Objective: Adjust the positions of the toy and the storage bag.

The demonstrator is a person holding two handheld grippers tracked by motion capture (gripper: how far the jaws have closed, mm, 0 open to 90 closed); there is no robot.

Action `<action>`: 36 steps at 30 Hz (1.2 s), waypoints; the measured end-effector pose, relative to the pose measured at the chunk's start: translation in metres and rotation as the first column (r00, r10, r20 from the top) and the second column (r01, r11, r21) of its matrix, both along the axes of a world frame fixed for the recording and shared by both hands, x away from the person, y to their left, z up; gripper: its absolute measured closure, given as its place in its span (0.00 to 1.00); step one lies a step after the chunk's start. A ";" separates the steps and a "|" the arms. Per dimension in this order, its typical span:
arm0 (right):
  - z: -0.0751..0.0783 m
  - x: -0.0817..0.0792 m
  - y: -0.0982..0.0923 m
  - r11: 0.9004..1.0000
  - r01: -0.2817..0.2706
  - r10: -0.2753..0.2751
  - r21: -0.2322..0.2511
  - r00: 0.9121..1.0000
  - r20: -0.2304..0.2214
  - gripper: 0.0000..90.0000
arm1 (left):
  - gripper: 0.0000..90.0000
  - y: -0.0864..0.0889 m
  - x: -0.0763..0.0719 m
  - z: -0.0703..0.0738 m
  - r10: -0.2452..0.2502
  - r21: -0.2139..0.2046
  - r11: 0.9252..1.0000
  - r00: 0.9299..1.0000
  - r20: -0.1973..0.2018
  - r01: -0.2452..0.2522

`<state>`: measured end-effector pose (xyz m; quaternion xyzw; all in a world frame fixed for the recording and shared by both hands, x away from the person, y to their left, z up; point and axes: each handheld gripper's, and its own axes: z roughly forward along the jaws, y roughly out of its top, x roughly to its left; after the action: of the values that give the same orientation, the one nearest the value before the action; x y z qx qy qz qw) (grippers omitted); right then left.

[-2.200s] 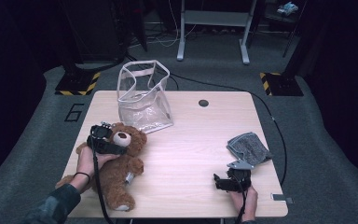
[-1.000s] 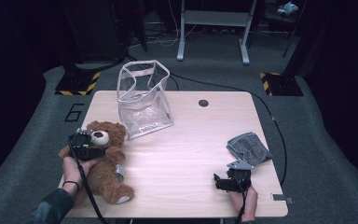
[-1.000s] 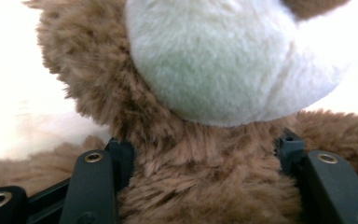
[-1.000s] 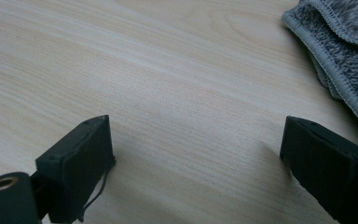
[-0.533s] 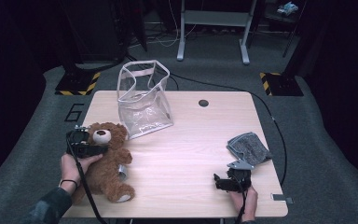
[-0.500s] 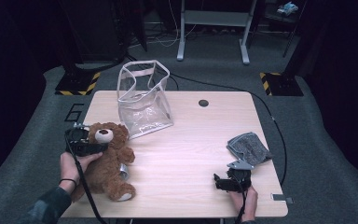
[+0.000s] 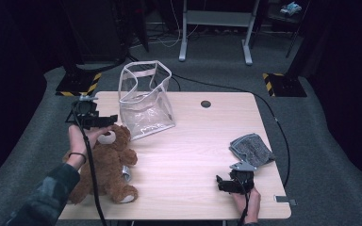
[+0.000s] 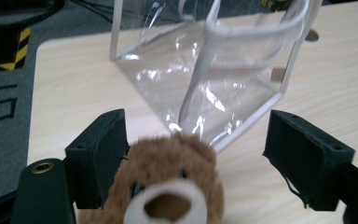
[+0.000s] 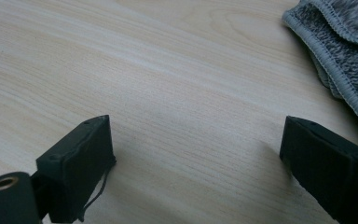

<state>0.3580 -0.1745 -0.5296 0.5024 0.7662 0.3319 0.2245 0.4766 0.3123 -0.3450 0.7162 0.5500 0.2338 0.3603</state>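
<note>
Left edge of table (image 7: 193,155), near side: brown teddy bear (image 7: 106,162), lying on its back, long axis running near-to-far, head at the far end, feet toward the near edge.

Above the bear's head: left gripper (image 7: 104,120), held in the person's left hand (image 7: 81,139), pointing right toward the bag. Jaws standing wide, having just been opening. In the left gripper view, bear's head (image 8: 168,186) low between the jaws; left jaw brushing the fur, right jaw well apart from it. No grip on the head, as judged from that gap.

Just right of the bear's head, farther back: clear plastic bag (image 7: 146,101), upright, white-trimmed mouth open upward, handles standing. Seen ahead of the left jaws in the left gripper view as well (image 8: 205,88). Bag touching or all but touching the bear's head; cannot tell which.

Deciding relation: bear directly below and near of the left jaws, bag mouth to their right and higher than the bear. Left hand by far the nearer to both.

Centre of table: bare wood; small dark round grommet (image 7: 205,103) near the far edge.

Right, near side: grey knitted cloth (image 7: 250,149), crumpled flat. Just near of it: right gripper (image 7: 222,184), low over the table, pointing left. Jaws spread apart, nothing between them but wood; cloth edge (image 9: 335,51) off to the far right of them.
</note>
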 end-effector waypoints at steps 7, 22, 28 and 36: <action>0.000 0.000 0.000 1.000 0.006 -0.006 0.007 1.000 -0.006 0.10 | 0.29 -0.027 0.039 0.000 -0.042 0.075 0.996 0.999 -0.006 0.042; 0.000 0.000 0.000 1.000 0.000 0.001 0.004 1.000 -0.006 0.10 | 0.81 -0.047 0.066 -0.012 -0.085 0.086 0.992 0.996 -0.033 0.088; 0.000 0.000 0.000 1.000 0.000 0.000 0.005 1.000 -0.005 0.10 | 0.86 -0.060 0.068 -0.012 -0.112 0.118 0.986 0.993 -0.031 0.115; 0.000 0.000 0.000 1.000 -0.003 0.003 0.002 1.000 0.000 0.10 | 0.87 -0.085 0.059 -0.010 -0.171 0.081 0.981 0.984 -0.045 0.174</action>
<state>0.3581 -0.1747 -0.5296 0.5013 0.7668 0.3329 0.2235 0.5354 0.2272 -0.3551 0.7800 0.4822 0.2113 0.3381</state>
